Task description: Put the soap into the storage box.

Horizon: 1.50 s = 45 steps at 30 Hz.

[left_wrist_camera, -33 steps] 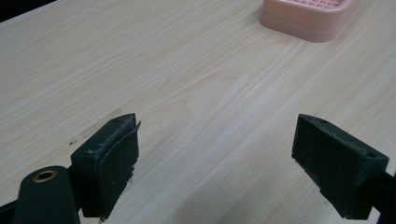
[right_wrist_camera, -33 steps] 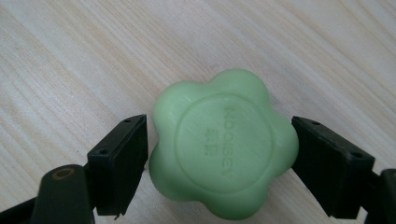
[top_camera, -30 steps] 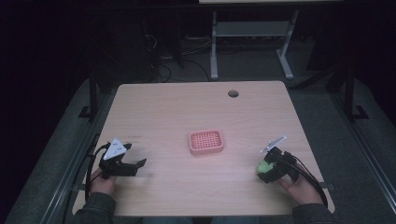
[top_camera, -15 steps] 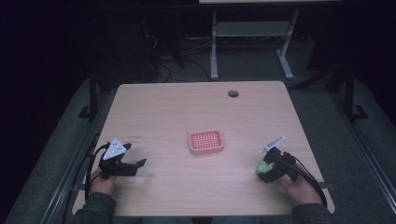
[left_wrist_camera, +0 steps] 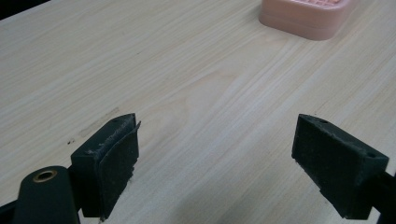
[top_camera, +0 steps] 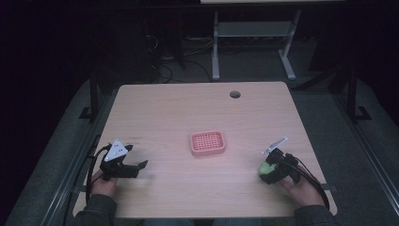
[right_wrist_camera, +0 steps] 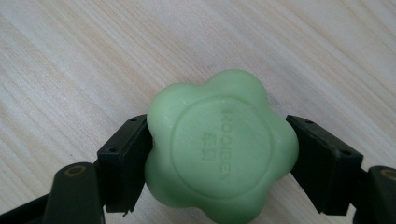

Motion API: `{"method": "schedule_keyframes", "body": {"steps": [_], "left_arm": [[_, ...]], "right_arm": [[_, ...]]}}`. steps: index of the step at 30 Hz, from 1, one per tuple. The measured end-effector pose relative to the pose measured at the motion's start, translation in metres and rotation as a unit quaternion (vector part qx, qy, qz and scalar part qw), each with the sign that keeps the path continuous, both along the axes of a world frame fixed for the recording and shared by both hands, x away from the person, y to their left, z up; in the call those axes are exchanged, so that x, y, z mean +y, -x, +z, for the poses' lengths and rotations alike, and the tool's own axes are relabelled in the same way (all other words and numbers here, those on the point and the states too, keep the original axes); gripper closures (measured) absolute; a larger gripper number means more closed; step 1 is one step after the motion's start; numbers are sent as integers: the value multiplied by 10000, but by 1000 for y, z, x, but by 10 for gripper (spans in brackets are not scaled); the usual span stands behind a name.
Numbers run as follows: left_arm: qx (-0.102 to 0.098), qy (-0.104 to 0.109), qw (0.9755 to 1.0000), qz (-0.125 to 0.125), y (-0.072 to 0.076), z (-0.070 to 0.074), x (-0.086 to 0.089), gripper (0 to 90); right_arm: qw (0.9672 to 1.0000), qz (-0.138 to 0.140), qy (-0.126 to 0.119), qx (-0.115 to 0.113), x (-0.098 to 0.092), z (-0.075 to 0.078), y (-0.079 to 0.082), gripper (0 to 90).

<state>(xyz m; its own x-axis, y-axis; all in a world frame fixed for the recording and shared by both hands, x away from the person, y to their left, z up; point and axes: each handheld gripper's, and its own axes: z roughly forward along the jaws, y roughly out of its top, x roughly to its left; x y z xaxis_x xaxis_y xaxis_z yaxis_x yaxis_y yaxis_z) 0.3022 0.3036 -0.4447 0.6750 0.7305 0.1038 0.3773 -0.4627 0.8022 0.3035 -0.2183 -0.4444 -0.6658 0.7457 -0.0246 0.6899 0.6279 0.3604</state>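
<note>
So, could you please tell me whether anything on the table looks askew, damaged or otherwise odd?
Nothing stands out. The pink slotted soap dish sits flat and empty mid-table, the green flower-shaped soap looks intact in the right gripper, and the left gripper is open over bare wood.

What I count in front of me

I hold two grippers: one left gripper (top_camera: pixel 136 165) with its jaws wide apart, and one right gripper (top_camera: pixel 268 170) clamped round a soap. That is one green flower-shaped soap (right_wrist_camera: pixel 222 149) in all. One pink soap dish (top_camera: pixel 207 142) sits on one wooden table (top_camera: pixel 179 108), which has one round hole (top_camera: pixel 235 94) near its far edge. Two of my hands, one left hand (top_camera: pixel 103 184) and one right hand (top_camera: pixel 303 189)
</note>
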Motion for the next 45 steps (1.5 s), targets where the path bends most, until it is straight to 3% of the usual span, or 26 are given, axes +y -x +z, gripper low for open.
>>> {"method": "schedule_keyframes", "body": {"steps": [10,16,21,25,31,45], "left_arm": [[-39,-14,10000,-7,0,1,1,144],[-52,12,10000,-1,0,1,1,144],[-63,38,10000,1,1,1,1,144],[-80,37,10000,-18,1,2,1,144],[-53,68,10000,-22,1,3,1,144],[-57,69,10000,-43,1,4,2,144]], "right_arm": [[9999,162,30,11,0,1,-1,258],[9994,316,-123,-40,1,9,-1,258],[9985,549,16,-79,18,21,-4,258],[9979,643,-10,-70,26,25,-8,258],[9962,870,14,-50,47,32,-21,258],[9929,1192,35,-32,76,48,-51,257]]}}
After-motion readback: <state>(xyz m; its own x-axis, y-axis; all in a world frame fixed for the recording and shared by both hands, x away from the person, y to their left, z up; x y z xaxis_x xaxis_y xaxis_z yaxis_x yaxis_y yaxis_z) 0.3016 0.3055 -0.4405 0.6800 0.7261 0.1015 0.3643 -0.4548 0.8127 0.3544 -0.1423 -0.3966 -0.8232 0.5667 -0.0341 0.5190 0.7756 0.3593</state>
